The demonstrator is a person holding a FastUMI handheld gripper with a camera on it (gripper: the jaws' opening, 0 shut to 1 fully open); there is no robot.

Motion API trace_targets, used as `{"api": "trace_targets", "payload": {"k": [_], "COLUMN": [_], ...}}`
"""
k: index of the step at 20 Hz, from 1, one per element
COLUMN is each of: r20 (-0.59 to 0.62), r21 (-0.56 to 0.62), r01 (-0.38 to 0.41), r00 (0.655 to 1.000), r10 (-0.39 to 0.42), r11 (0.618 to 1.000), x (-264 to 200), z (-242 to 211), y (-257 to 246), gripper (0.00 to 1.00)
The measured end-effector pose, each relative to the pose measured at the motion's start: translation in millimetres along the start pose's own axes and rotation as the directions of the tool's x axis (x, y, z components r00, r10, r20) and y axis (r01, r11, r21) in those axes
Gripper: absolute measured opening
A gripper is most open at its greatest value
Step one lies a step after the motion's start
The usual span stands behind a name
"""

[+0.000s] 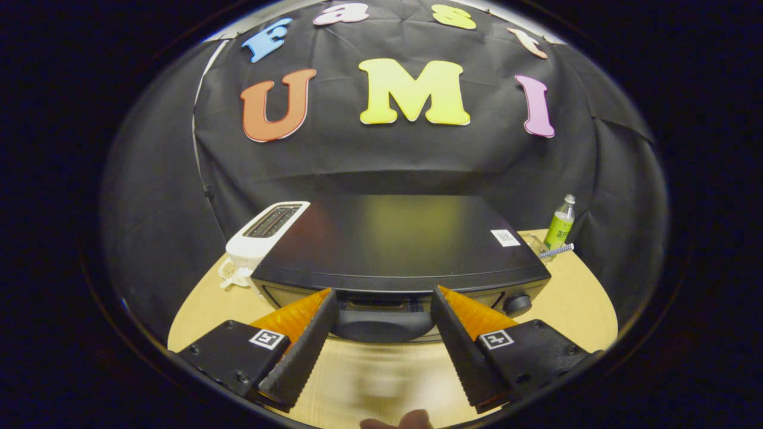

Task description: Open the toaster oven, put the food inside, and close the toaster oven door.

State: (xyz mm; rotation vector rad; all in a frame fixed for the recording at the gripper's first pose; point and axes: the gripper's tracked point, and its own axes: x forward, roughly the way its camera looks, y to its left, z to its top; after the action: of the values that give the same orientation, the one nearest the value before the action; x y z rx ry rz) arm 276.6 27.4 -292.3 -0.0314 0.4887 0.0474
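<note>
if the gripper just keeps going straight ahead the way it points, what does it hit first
Most likely the door handle of the toaster oven. The gripper has its jaws open, and the handle sits just ahead, framed between them. Depth is hard to judge here, so how soon it meets is unclear.

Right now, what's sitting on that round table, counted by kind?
Toaster ovens: 1, black toaster oven, door closed, open gripper straddling its handle
Pop-up toasters: 1, white toaster
Bottles: 1, green bottle
Total: 3
</note>
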Motion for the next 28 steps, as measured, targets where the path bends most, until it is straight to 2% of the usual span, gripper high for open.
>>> {"api": "trace_targets", "payload": {"k": [6, 10, 17, 24, 28], "r20": [0.026, 0.019, -0.04, -0.205, -0.215], "r21": [-0.005, -0.017, -0.029, -0.024, -0.008], "r01": [0.059, 0.045, 0.057, 0.018, 0.009], "r00": [0.998, 0.999, 0.998, 0.979, 0.976], "r10": [-0.059, -0.044, -0.058, -0.022, -0.01], "r11": [0.998, 0.999, 0.998, 1.0, 1.0], "x": [5, -5, -50, -59, -79], "z": [2, -10, -80, -155, -153], "y": [0, 1, 1, 1, -5], "gripper": [1.0, 1.0, 1.0, 1.0, 1.0]}}
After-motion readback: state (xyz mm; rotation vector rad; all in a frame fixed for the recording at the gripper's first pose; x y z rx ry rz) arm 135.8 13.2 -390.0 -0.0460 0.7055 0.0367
